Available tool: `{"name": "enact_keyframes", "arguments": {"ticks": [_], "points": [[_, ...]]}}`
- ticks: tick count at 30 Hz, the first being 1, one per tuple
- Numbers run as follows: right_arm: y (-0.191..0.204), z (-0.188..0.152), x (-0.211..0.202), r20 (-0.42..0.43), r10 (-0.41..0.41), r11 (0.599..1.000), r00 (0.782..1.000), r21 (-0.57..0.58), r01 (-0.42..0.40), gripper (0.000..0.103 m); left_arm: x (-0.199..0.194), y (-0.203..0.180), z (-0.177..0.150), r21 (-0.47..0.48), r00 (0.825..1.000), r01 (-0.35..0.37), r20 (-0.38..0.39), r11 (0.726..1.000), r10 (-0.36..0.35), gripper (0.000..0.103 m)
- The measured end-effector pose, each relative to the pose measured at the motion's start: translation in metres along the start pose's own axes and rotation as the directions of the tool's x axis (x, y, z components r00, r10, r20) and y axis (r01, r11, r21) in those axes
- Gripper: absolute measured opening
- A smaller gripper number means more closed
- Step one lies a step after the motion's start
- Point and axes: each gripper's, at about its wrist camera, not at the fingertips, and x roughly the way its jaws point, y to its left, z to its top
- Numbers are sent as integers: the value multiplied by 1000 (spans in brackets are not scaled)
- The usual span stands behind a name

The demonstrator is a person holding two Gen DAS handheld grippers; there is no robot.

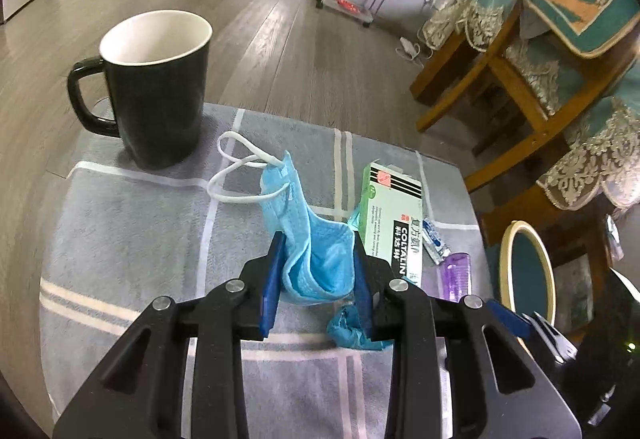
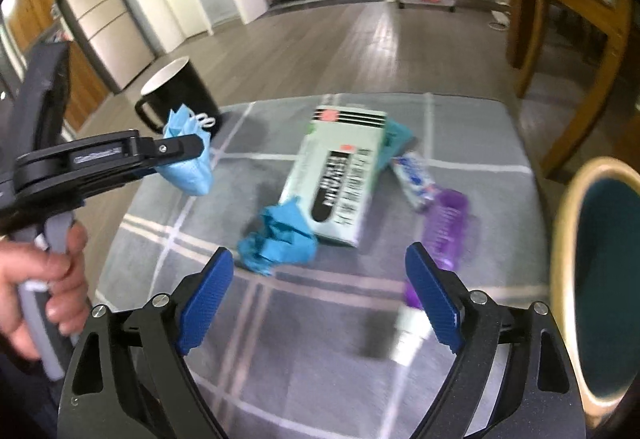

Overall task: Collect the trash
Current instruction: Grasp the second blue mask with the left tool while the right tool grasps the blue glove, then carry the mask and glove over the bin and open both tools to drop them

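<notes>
My left gripper (image 1: 318, 243) is shut on a light blue face mask (image 1: 280, 191), lifted off the grey checked tablecloth (image 1: 120, 239), its white ear loops hanging forward. In the right wrist view the same left gripper (image 2: 196, 147) and mask (image 2: 192, 175) hang at the left, with a hand (image 2: 52, 279) on the handle. My right gripper (image 2: 320, 255) stands open above the cloth with nothing between its fingers. Just ahead of it lie a crumpled blue wad (image 2: 280, 239), a green-and-white box (image 2: 340, 175), a small blue-white wrapper (image 2: 412, 175) and a purple plastic piece (image 2: 446, 231).
A black mug (image 1: 160, 87) with a white inside stands at the table's far left. A round bin with a tan rim (image 2: 568, 219) and teal inside sits off the table's right edge. Wooden chairs (image 1: 500, 71) with teal covers stand on the right, wood floor beyond.
</notes>
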Motion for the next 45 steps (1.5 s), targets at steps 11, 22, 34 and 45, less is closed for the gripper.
{"name": "enact_keyframes", "arguments": {"ticks": [11,22,34,45], "points": [[21,15,46,-79,9,999,997,-35,-12,78,13,19,-4,-94,1000,7,-27,996,-9,31],[17,8,48,-117,37,996,992,-71,-45,32,16,25,-7,-126,1000,-9,-19,992,7,31],[-13,-4,-14,-7,86,996,996,-10,-86,31,13,6,-12,-34,1000,-1,8,999,1,31],[-69,-20,-67,78,-6,1000,997,30,4,31,-1,-24,-20,110,997,59,38,992,-63,31]]}}
